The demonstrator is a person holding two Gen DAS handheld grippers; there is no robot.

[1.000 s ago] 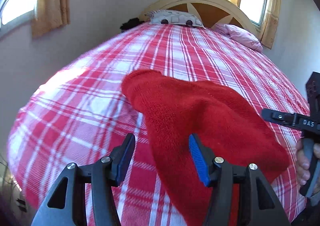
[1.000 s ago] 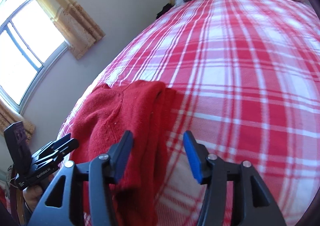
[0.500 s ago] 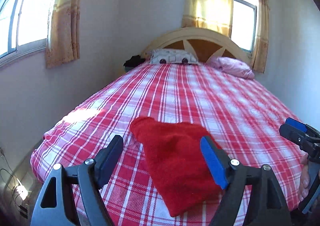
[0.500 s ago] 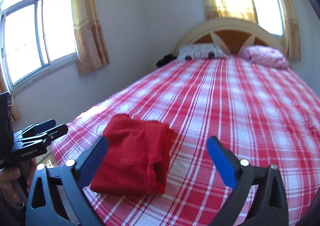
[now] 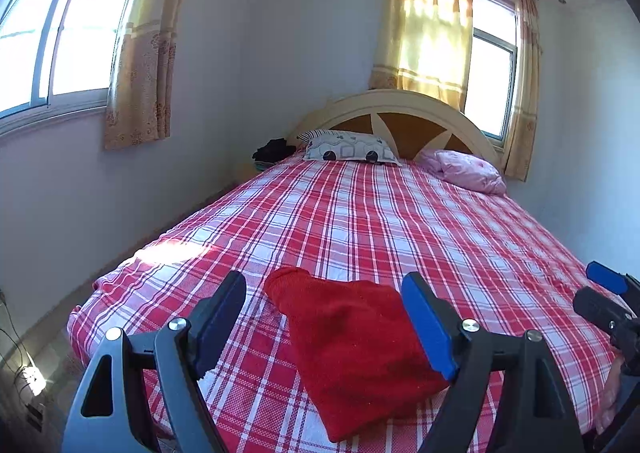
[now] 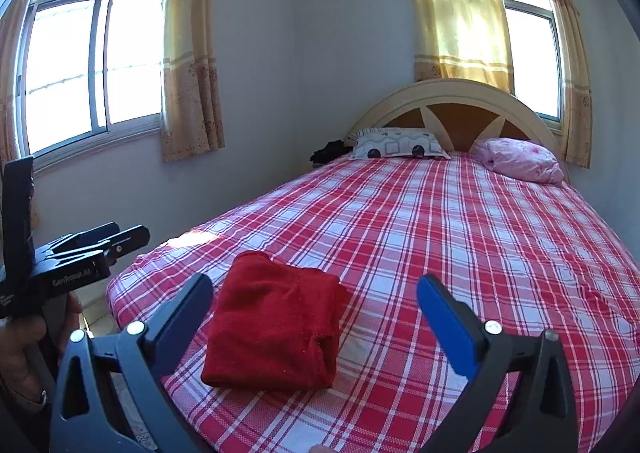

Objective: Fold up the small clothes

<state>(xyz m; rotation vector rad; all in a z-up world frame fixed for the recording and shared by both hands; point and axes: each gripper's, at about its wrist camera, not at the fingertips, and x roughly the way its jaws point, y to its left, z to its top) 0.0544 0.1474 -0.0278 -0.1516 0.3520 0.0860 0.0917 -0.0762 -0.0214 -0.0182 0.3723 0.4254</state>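
Both tools, left tool [image 5: 324,317] and right tool [image 6: 316,317], have just spread empty and drawn back from the folded red knitted garment [image 6: 276,325] lying on the red-checked bed [image 6: 460,237], so this fold looks finished.

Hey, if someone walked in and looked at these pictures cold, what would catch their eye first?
Probably the folded red knitted garment, lying alone near the foot of the bed with the red-and-white checked sheet. Next, the two open black-and-blue grippers, the left gripper and the right gripper, framing it from above without touching it. Farther back, a patterned pillow and a pink pillow lie against the arched headboard.
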